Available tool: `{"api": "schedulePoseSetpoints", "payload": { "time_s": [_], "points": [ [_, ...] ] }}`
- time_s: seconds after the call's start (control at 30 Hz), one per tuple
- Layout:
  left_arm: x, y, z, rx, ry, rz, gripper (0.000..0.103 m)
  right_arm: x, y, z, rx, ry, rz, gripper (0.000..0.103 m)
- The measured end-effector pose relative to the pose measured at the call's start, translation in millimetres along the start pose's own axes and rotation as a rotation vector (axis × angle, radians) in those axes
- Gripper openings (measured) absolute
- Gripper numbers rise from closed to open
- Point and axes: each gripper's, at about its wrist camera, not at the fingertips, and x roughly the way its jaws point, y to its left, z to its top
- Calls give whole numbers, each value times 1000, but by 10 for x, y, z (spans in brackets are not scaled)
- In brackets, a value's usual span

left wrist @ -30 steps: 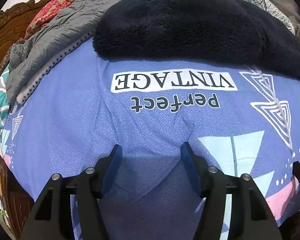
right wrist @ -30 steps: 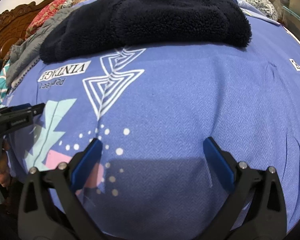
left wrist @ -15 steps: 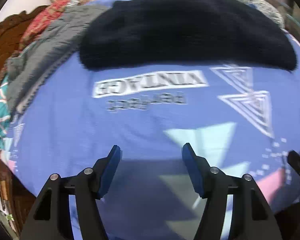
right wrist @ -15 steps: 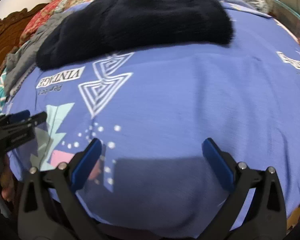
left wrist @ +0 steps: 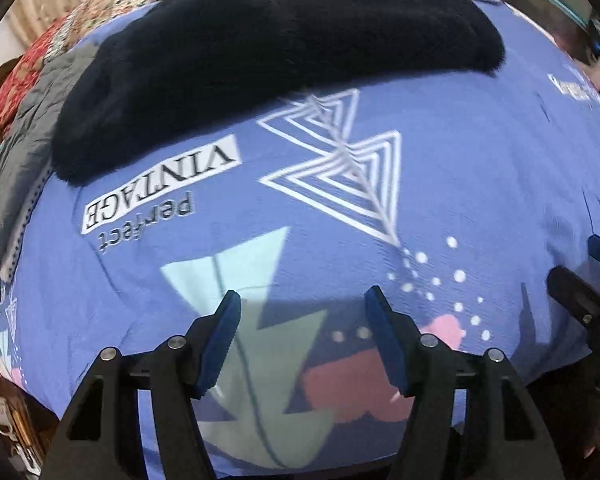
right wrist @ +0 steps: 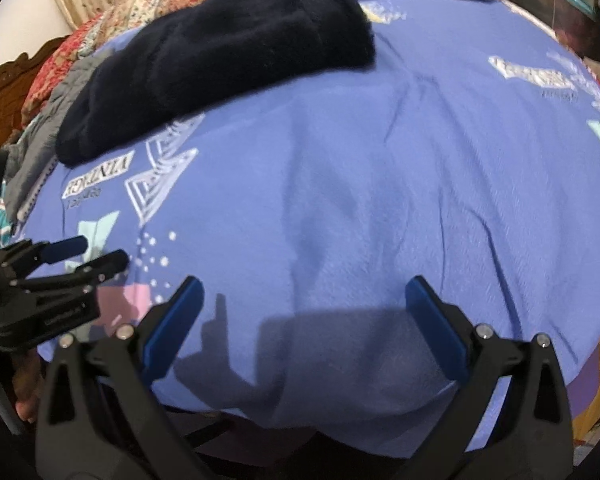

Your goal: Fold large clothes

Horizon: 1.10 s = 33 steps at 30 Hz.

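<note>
Here both claws, left claw (left wrist: 302, 304) and right claw (right wrist: 304, 292), gape empty above the blue sheet (right wrist: 380, 200).

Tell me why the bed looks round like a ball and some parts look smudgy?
Both wrist views use fisheye lenses, so the blue printed sheet bulges like a dome. In the left wrist view the white triangles are smeared by motion; in the right wrist view the VINTAGE print is blurred. The open left gripper and right gripper stay sharp, casting dark shadows on the sheet.
</note>
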Motion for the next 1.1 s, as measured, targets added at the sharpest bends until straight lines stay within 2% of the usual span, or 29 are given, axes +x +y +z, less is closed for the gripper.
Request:
{"api": "schedulePoseSetpoints", "payload": {
  "time_s": [0.23, 0.47, 0.73, 1.1],
  "points": [
    [-8, -282, 12, 25, 18, 27, 83, 64, -30, -28, -15, 15, 6, 98],
    [4, -339, 50, 28, 22, 21, 83, 63, -28, -50, -7, 11, 4, 98],
    [79, -104, 30, 22, 16, 4, 85, 37, -69, -47, 26, -6, 23, 98],
    [92, 111, -34, -8, 8, -2, 86, 65, -8, -39, 16, 5, -22, 98]
  ]
}}
